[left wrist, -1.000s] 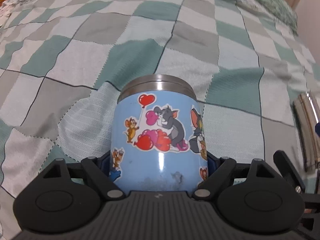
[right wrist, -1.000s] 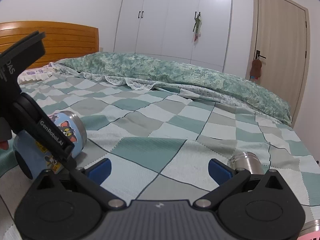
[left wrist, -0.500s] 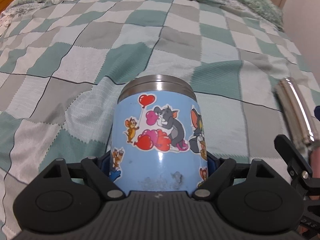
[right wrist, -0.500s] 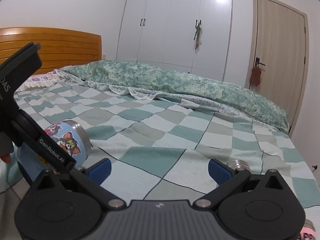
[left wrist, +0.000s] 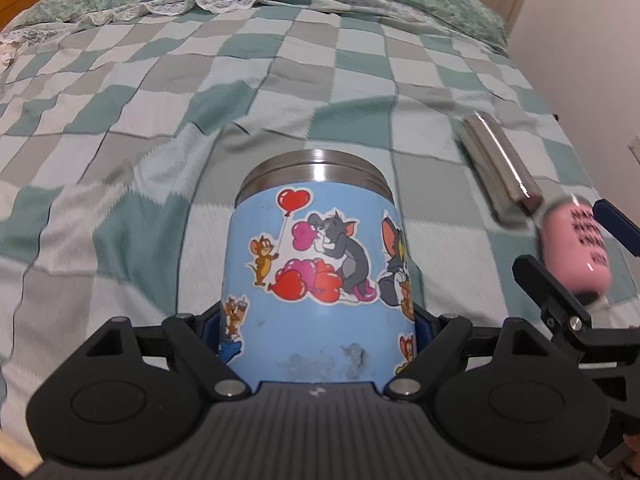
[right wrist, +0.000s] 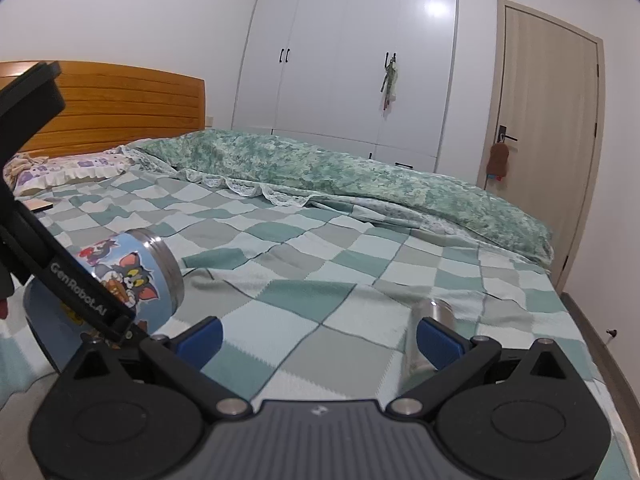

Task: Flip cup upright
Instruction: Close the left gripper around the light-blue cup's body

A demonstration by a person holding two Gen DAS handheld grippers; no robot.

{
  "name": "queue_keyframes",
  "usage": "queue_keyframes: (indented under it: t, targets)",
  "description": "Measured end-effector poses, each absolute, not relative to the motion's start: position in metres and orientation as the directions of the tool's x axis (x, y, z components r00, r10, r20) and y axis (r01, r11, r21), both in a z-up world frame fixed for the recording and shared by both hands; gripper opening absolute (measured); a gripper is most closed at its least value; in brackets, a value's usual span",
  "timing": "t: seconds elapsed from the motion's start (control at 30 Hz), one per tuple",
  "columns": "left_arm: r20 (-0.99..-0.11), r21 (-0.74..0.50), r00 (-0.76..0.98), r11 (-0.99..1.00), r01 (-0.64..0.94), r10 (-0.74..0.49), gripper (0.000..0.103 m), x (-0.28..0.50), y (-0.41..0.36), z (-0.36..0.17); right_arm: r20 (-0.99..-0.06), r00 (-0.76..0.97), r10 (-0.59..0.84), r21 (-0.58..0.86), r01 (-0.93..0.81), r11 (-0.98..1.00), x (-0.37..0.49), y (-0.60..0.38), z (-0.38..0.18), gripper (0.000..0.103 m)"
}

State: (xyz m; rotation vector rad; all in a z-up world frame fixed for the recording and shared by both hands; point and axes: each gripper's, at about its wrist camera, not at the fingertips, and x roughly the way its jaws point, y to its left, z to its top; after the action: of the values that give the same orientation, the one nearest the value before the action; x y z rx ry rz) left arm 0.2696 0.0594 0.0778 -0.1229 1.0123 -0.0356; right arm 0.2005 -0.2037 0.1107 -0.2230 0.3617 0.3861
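A light blue cup with cartoon stickers and a steel rim sits between the two pads of my left gripper, which is shut on its lower body. In the right wrist view the cup is tilted, its steel rim pointing up and to the right, above the checked bedspread. My right gripper is open and empty, low over the bed to the right of the cup.
A steel cylinder lies on the bedspread at the right; it also shows in the right wrist view. A pink cup lies beside it. A green quilt, a wooden headboard, a wardrobe and a door stand behind.
My left gripper has lifted and tilted the blue cup, so its rim points higher. The right gripper has risen and sees more of the room. The pink cup has come into the left view.
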Motion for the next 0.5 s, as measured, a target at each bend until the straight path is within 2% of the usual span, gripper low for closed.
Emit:
queue_keyframes:
  t: [0.5]
  targets:
    - [-0.849,-0.164,0.508,0.986,0.01,-0.146,0.085,0.178,0.014,0.052,-0.42,0.856,0.3,-0.134,-0.385,0.913,0.106,-0.255,0.117,0.103]
